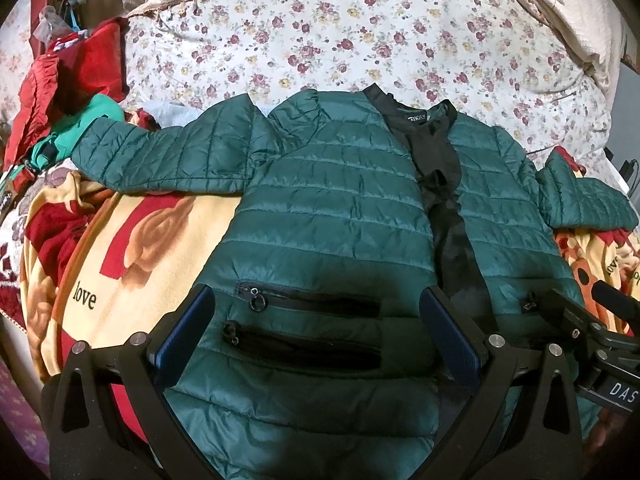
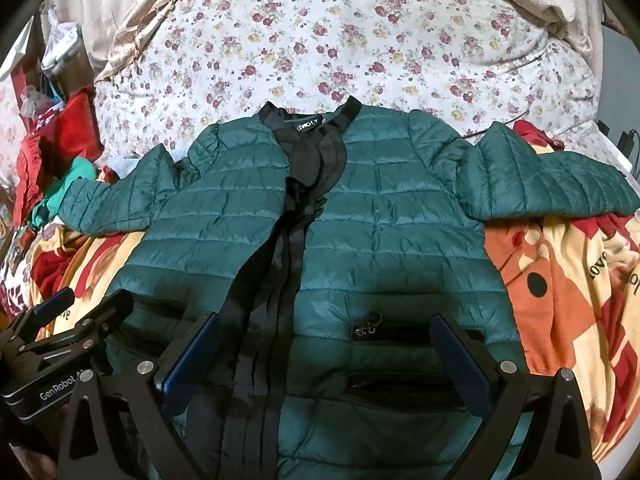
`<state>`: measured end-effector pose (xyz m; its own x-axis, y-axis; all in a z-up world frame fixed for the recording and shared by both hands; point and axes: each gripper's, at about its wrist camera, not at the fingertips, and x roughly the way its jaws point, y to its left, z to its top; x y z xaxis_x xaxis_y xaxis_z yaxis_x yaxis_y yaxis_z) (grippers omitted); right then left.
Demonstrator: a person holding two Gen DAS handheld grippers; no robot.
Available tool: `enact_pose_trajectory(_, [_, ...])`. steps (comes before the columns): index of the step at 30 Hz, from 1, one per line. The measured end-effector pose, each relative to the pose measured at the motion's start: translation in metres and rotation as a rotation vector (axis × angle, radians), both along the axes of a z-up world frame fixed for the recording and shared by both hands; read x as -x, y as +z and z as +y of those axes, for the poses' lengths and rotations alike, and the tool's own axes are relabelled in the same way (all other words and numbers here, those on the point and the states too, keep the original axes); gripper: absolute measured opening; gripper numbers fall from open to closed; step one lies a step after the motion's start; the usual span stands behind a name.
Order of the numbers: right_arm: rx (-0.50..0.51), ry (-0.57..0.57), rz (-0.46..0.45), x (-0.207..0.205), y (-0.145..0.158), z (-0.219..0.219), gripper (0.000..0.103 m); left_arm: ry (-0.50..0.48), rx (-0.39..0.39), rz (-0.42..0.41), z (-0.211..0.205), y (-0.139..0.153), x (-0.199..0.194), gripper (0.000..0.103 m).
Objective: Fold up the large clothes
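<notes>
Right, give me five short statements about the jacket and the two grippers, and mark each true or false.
1. The green jacket lies spread flat, front up. True.
2. Both sleeves are folded across the chest. False: the left sleeve and right sleeve stretch outward.
3. The left gripper is clamped on the hem. False: its jaws are wide apart, holding nothing.
4. The right gripper is open. True.
5. The jacket rests on bare wood. False: on a patterned blanket.
</notes>
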<state>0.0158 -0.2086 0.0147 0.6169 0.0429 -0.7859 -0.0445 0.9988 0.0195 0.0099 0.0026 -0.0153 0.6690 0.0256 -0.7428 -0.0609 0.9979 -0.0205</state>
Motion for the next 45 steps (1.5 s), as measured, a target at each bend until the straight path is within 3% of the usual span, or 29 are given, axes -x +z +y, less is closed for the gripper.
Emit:
enact_pose_trajectory(6, [0.019,-0.006,-0.025,-0.001,-0.003,0.0,0.103,0.002,0.004,0.0,0.0,-0.002,-0.001,0.102])
enact_pose_trajectory(14, [0.003,-0.005,-0.008,-0.005,-0.005,-0.001,0.103,-0.001,0.0,0.067,-0.002,-0.005,-0.004,0.102])
enact_pose_trajectory(45, [0.022,0.013,0.007,-0.026,-0.008,0.007,0.103,-0.007,-0.009,0.021,-0.001,-0.009,-0.021,0.102])
